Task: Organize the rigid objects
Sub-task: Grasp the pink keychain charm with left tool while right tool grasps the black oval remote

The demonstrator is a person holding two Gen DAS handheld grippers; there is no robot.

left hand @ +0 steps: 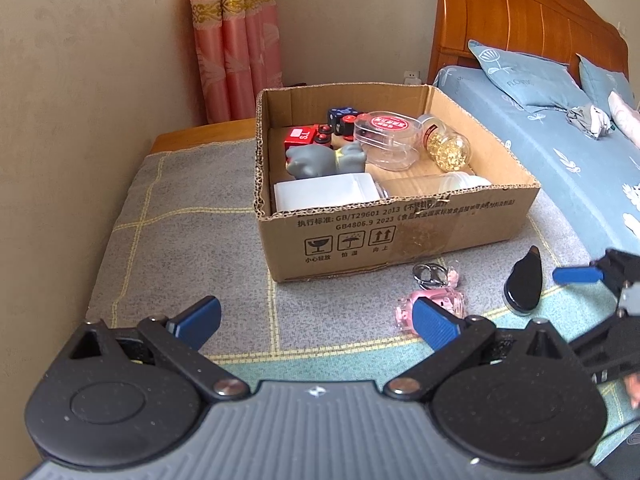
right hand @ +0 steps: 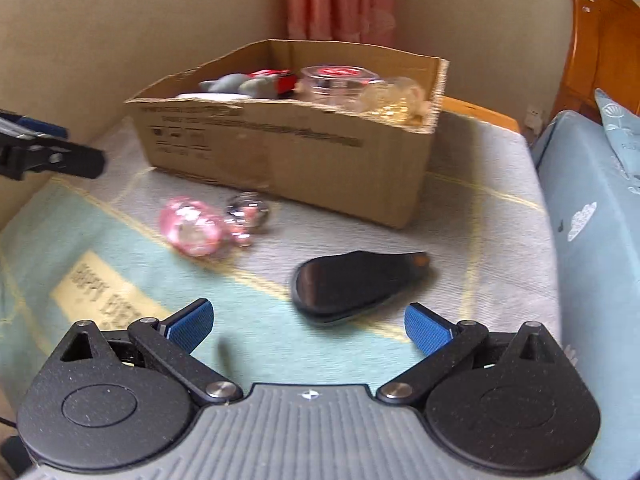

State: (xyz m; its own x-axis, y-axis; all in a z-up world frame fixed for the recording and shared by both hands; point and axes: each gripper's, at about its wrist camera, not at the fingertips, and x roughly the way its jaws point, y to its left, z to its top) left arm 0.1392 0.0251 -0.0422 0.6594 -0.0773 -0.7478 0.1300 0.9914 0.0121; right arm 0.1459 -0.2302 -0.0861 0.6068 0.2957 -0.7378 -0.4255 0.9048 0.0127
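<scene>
Both the left gripper (left hand: 316, 322) and right gripper (right hand: 308, 326) hang wide apart, holding nothing. At the right gripper's twelve o'clock lies the black teardrop object (right hand: 352, 284); the pink keychain (right hand: 196, 230) lies at ten, and the cardboard box (right hand: 288, 148) beyond.

A grey blanket (left hand: 192, 216) with yellow grid lines covers the tabletop (left hand: 200, 136), whose bare wooden edge shows past the blanket's far end. Nearer the cameras, the blanket turns pale green, with a cream patch of printed characters (right hand: 100, 292). Behind the tabletop, pink curtains (left hand: 236, 40) with a gold band hang in the corner of the beige wall (left hand: 80, 60). Just beside the tabletop stands a bed (left hand: 560, 152) in blue sheets, carrying blue pillows (left hand: 524, 76) against an orange wooden headboard (left hand: 512, 12).
</scene>
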